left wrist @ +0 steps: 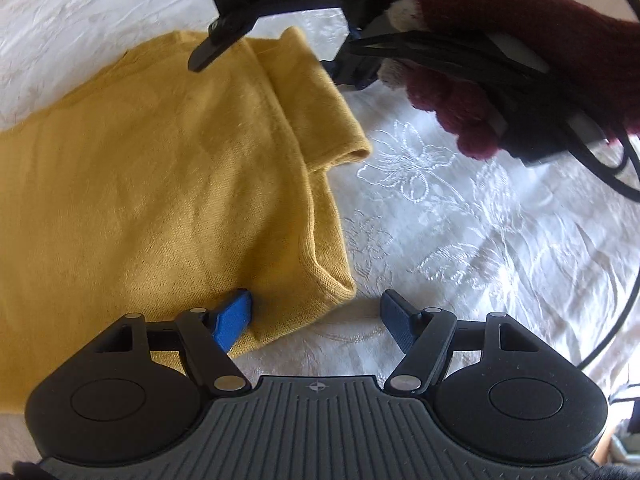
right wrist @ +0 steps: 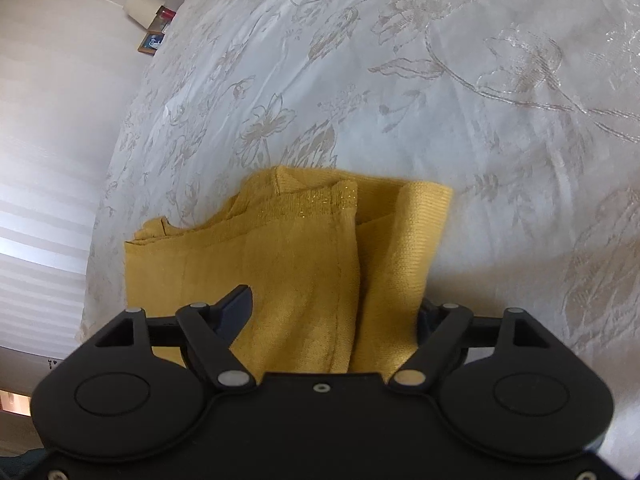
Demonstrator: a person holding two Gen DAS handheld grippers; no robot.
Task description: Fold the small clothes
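- Left gripper (left wrist: pixel 316 320): fingers stand wide apart, holding nothing; the blue left finger (left wrist: pixel 232 322) rests on the yellow garment (left wrist: pixel 160 200) near its hem corner, the other over bare bedspread (left wrist: pixel 460 220)
- Right gripper (right wrist: pixel 332 312): fingers spread wide, the folded cloth lying loose between them, not pinched
- The garment lies folded lengthways on the bed, a sleeve cuff (left wrist: pixel 352 152) sticking out ahead of the left fingers
- Judged next: tuck that cuff in, then take both layers at the hem and fold evenly
- Risk: gripping one layer only, so the fold slides apart
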